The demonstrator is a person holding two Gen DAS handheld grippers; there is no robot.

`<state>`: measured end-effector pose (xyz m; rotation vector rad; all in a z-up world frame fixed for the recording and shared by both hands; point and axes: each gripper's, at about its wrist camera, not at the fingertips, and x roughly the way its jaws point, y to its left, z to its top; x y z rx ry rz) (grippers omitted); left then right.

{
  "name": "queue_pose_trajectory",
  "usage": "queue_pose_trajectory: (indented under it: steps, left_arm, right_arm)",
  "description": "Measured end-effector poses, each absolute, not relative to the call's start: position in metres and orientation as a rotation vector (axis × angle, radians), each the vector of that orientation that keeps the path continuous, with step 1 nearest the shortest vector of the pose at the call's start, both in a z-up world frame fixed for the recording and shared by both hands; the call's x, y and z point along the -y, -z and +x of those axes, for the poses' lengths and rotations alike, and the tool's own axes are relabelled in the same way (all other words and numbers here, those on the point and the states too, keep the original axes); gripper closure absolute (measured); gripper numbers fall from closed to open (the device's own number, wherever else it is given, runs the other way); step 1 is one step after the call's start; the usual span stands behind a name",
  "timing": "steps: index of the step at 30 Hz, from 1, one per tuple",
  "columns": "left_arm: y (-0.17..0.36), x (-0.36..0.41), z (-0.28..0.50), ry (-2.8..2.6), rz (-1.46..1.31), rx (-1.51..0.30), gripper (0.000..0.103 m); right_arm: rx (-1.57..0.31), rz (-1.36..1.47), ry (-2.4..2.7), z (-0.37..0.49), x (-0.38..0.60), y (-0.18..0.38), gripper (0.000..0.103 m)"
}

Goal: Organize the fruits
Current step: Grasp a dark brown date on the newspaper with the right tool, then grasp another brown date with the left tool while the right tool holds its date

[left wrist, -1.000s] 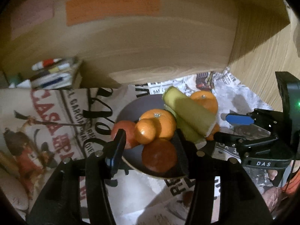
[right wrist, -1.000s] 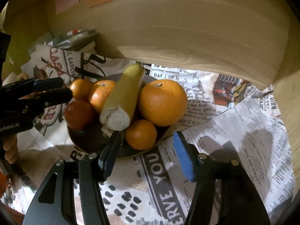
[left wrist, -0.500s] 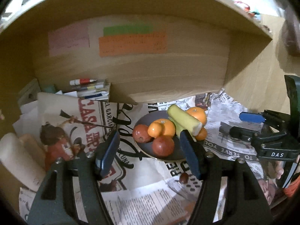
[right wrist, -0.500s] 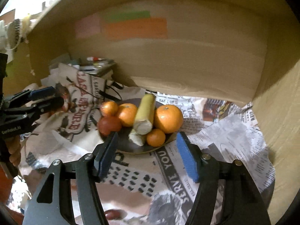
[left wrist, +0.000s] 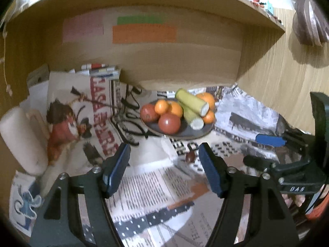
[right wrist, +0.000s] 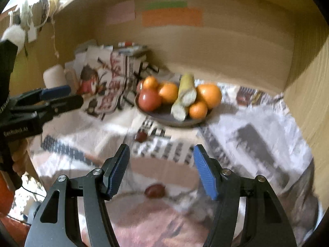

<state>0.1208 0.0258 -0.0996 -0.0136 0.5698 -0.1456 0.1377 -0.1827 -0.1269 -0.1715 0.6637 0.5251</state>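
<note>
Left wrist view first: my left gripper (left wrist: 164, 164) filled the bottom of the frame, its jaws opening with nothing between them, only newspaper (left wrist: 144, 185) below. The dark plate (left wrist: 185, 133) sat just above centre, piled with two red tomatoes (left wrist: 169, 123), oranges (left wrist: 205, 99) and two pale green cut stalks (left wrist: 192, 102). A small dark fruit (left wrist: 190, 156) lay on the paper just below the plate. At the right edge I saw my right gripper (left wrist: 265, 150) from the side, well apart from the plate. Only this view showed the markers (left wrist: 100, 70) at upper left clearly.

Right wrist view, blurrier: my right gripper (right wrist: 162, 164) stood moderately wide and empty at the bottom. The plate (right wrist: 164, 117) lay above centre. Here a second dark fruit (right wrist: 154, 189) showed between the fingers, low in the frame, on the paper. My left gripper (right wrist: 61, 96) reached in from the left edge.
</note>
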Motion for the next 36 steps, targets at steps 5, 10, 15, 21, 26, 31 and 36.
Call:
queue_pose_trajectory:
  steps: [5,10,15,21,26,31,36]
  left_arm:
    - [0.118,-0.02,0.111,0.161,-0.005,-0.584,0.032]
    - [0.128,-0.019,0.108,0.16,-0.035,-0.591,0.022]
    - [0.137,-0.019,0.115,0.153,-0.055,-0.631,0.022]
    - [0.142,-0.016,0.131,0.154,-0.065,-0.676,0.022]
    - [0.142,-0.001,0.148,0.187,0.0,-0.696,0.022]
    - [0.144,0.013,0.174,0.224,0.014,-0.741,0.026]
    - [0.153,0.028,0.2,0.246,0.068,-0.79,0.038]
  right_arm:
    - [-0.733,-0.162,-0.531,0.135,0.183,0.153,0.042]
    - [-0.774,-0.169,-0.534,0.137,0.183,0.166,0.055]
    - [-0.785,-0.177,-0.539,0.139,0.181,0.169,0.067]
    - [-0.779,-0.16,-0.555,0.14,0.185,0.165,0.078]
    - [-0.751,-0.127,-0.542,0.144,0.196,0.155,0.078]
    - [-0.729,-0.113,-0.513,0.151,0.208,0.146,0.078]
    - [-0.722,-0.094,-0.499,0.159,0.219,0.142,0.078]
